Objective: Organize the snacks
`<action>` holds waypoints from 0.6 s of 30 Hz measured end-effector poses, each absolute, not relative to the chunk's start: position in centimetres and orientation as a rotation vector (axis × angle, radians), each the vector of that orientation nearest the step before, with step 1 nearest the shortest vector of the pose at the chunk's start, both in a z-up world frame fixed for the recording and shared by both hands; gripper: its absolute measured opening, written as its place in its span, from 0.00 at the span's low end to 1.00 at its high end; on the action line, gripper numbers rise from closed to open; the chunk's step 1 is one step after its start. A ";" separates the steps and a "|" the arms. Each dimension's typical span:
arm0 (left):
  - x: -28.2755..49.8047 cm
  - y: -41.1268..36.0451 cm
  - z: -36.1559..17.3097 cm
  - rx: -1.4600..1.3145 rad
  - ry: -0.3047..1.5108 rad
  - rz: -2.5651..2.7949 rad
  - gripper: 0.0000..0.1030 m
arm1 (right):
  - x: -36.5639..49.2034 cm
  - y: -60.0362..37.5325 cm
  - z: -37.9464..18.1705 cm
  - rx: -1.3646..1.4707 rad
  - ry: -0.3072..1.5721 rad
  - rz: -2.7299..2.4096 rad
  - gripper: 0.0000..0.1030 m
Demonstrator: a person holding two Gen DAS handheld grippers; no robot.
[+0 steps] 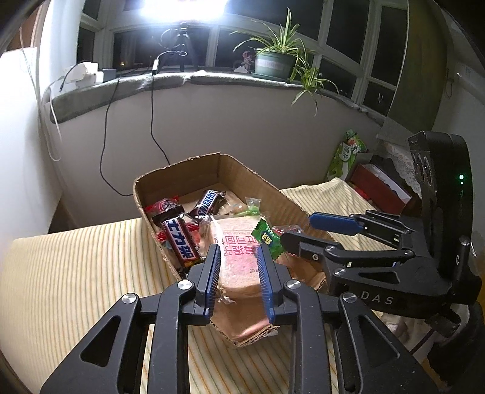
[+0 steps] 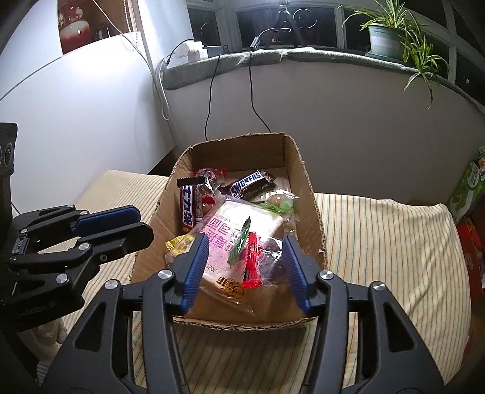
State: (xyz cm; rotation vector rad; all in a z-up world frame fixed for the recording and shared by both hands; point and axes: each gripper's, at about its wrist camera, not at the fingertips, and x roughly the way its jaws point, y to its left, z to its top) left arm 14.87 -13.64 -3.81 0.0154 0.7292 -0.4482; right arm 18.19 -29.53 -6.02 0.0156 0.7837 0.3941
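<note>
Snacks piled in cardboard box, frame centre.
Left gripper and right gripper: both spread wide, gripping nothing, over bread packet.

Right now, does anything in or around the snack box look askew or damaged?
Nothing has spilled; the snacks sit inside the cardboard box. The box has ragged, torn top edges. The sandwich pack lies tilted over the other snacks, with a green sachet and a red one loose on top.

Dim, bluish pictures; a lamp glares white above the dark windows; fisheye edges curve.
</note>
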 end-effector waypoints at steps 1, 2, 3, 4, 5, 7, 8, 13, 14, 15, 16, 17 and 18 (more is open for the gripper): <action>14.8 -13.6 -3.8 0.015 0.728 -0.447 0.23 | 18.1 -29.6 -5.9 0.015 0.782 0.392 0.51; 14.7 -13.5 -3.8 0.014 0.727 -0.447 0.23 | 18.1 -29.6 -5.8 0.014 0.781 0.389 0.52; 14.6 -13.4 -3.7 0.013 0.726 -0.447 0.23 | 18.0 -29.6 -5.8 0.013 0.780 0.387 0.53; 14.4 -13.4 -3.7 0.012 0.725 -0.444 0.25 | 17.9 -29.7 -5.7 0.012 0.778 0.384 0.55; 14.3 -13.3 -3.6 0.012 0.722 -0.442 0.28 | 17.8 -29.6 -5.6 0.012 0.777 0.382 0.56; 14.0 -13.2 -3.5 0.012 0.720 -0.438 0.28 | 17.5 -29.6 -5.5 0.010 0.778 0.380 0.56; 13.9 -13.1 -3.5 0.012 0.718 -0.435 0.28 | 17.4 -29.5 -5.4 0.009 0.788 0.379 0.56; 12.9 -12.3 -3.1 0.003 0.704 -0.416 0.40 | 16.6 -29.5 -5.1 0.012 0.785 0.372 0.61; 12.6 -12.1 -3.0 0.001 0.700 -0.411 0.40 | 16.5 -29.5 -5.0 0.015 0.783 0.370 0.73; 12.4 -11.9 -2.9 -0.001 0.698 -0.408 0.40 | 16.2 -29.6 -4.9 0.021 0.775 0.368 0.77; 12.1 -11.7 -2.9 -0.004 0.695 -0.402 0.41 | 16.0 -29.7 -4.7 0.024 0.770 0.366 0.82; 11.9 -11.4 -2.8 -0.006 0.693 -0.394 0.46 | 15.7 -29.7 -4.6 0.028 0.763 0.366 0.82; 11.7 -11.2 -2.8 -0.009 0.690 -0.389 0.48 | 15.4 -29.7 -4.4 0.029 0.762 0.373 0.82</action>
